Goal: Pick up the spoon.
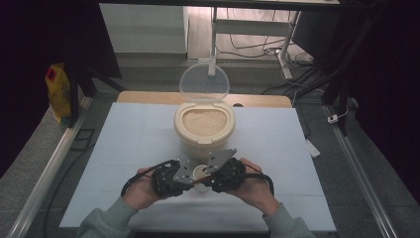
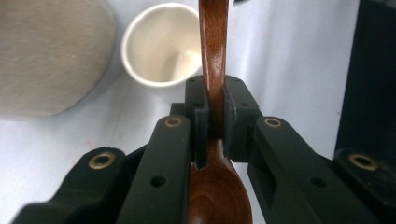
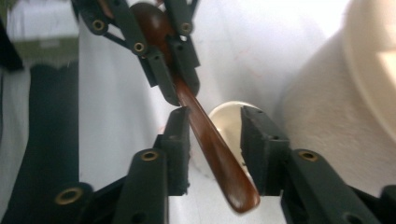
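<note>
Wooden spoon [image 2: 213, 70]: clamped in left gripper [image 2: 215, 119], right gripper [image 3: 215, 140] parted loosely around handle; risk, it pivots onto white cup [image 2: 161, 44].

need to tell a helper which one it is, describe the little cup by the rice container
Start at the big cream rice container in the middle of the white table. Just in front of it stands the small white cup, plain and open-topped, far smaller than the container.
</note>
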